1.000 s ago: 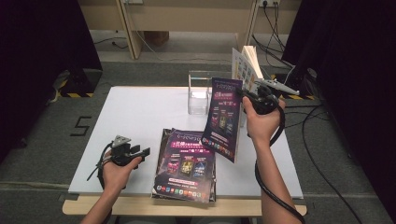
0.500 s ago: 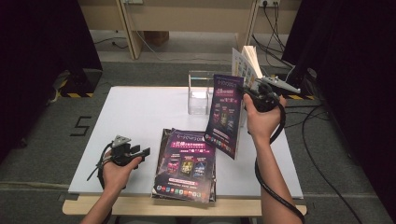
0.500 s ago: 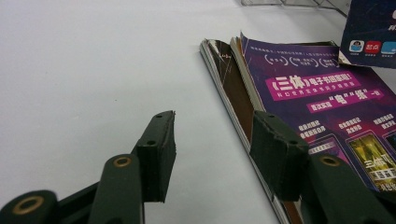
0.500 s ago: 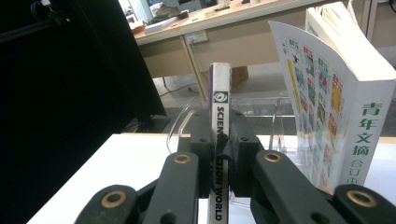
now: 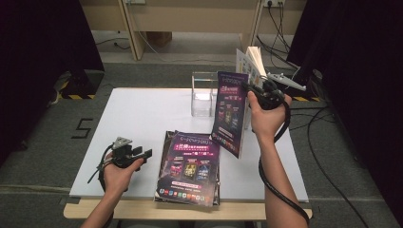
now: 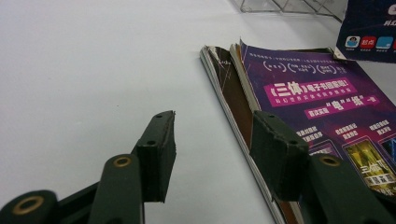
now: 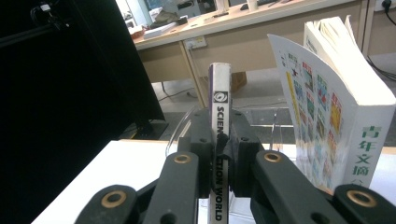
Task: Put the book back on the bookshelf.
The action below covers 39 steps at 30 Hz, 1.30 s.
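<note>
Purple-covered magazine (image 5: 230, 111), upright, spine clamped

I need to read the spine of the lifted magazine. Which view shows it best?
The right gripper view: the magazine stands spine-on, lettering legible, clamped between the right tongs. The high view shows its cover; the left gripper view, one corner.

Both forearms are bare, no sleeves, and each hand carries a black two-jaw gripper — the left gripper (image 5: 142, 154) and the right gripper (image 5: 247, 87). Each bears a grey three-cornered plate on top and trails a thick black cable. The jaws are matt black bars with brass-coloured rivets — flat black pads (image 6: 161, 156) at their tips.
</note>
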Each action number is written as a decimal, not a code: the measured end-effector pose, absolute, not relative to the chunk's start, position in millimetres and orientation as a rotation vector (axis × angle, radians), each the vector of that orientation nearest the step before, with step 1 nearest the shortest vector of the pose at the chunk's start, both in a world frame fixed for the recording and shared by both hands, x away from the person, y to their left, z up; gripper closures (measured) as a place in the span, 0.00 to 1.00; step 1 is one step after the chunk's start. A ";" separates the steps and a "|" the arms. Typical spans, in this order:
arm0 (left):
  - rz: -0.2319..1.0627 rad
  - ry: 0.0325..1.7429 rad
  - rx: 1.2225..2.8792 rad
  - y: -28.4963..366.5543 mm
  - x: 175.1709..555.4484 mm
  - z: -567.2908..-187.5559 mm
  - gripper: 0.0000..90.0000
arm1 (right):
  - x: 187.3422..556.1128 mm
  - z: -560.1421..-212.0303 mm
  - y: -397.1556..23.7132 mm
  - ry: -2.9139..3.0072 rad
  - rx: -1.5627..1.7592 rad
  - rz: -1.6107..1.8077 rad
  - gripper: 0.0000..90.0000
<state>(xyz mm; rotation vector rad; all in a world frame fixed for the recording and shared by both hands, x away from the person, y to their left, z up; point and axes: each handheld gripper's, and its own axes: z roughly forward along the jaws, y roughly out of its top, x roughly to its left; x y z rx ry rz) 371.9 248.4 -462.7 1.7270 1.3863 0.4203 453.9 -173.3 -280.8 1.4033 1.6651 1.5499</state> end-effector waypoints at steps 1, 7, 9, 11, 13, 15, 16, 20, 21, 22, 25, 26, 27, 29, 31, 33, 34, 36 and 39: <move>0.420 1.390 1.723 248.6 372.0 -463.1 0.55 | 454.4 -280.2 -173.1 1.665 1.403 1.551 0.92; 0.419 1.390 1.724 248.4 371.7 -463.5 0.55 | 457.2 -277.2 -171.4 1.659 1.398 1.557 0.92; 0.415 1.390 1.724 248.8 371.3 -463.4 0.55 | 457.7 -276.6 -170.7 1.652 1.398 1.560 0.92; 0.417 1.391 1.722 249.0 371.3 -463.2 0.55 | 457.5 -275.7 -169.4 1.656 1.393 1.549 0.92; 0.417 1.393 1.717 249.2 371.3 -463.4 0.55 | 458.2 -276.1 -169.3 1.651 1.393 1.542 0.92; 0.416 1.389 1.718 249.2 370.9 -463.6 0.55 | 459.0 -277.2 -170.6 1.646 1.396 1.537 0.92; 0.417 1.389 1.720 249.2 370.9 -463.7 0.55 | 459.2 -277.6 -171.2 1.641 1.395 1.542 0.92; 0.417 1.391 1.722 249.3 371.3 -464.2 0.55 | 459.8 -277.1 -173.0 1.630 1.397 1.548 0.92; 0.418 1.390 1.722 249.3 371.3 -464.0 0.55 | 460.3 -277.0 -173.1 1.627 1.393 1.553 0.92; 0.417 1.390 1.718 249.4 371.4 -464.0 0.55 | 460.5 -276.7 -173.0 1.620 1.392 1.555 0.92; 0.421 1.393 1.714 249.7 371.5 -464.1 0.55 | 461.2 -276.1 -172.7 1.613 1.392 1.558 0.92; 0.421 1.393 1.714 249.7 371.5 -464.1 0.55 | 461.3 -275.8 -172.4 1.614 1.398 1.557 0.92; 0.419 1.395 1.717 249.8 371.4 -464.0 0.55 | 462.0 -275.8 -172.6 1.614 1.392 1.555 0.92; 0.418 1.395 1.719 249.7 371.3 -464.3 0.55 | 463.1 -275.8 -172.6 1.607 1.395 1.556 0.92; 0.418 1.392 1.721 249.4 371.1 -464.5 0.55 | 463.6 -276.1 -172.6 1.604 1.394 1.554 0.92; 0.418 1.392 1.719 249.5 371.2 -464.2 0.55 | 463.8 -275.9 -171.9 1.609 1.397 1.550 0.92; 0.418 1.392 1.719 249.6 371.3 -464.1 0.55 | 464.1 -276.1 -171.4 1.604 1.396 1.555 0.92; 0.419 1.392 1.716 249.6 371.1 -464.0 0.55 | 464.3 -275.9 -171.1 1.601 1.394 1.554 0.92; 0.419 1.393 1.715 250.0 371.0 -463.8 0.55 | 465.4 -274.7 -169.9 1.598 1.385 1.556 0.92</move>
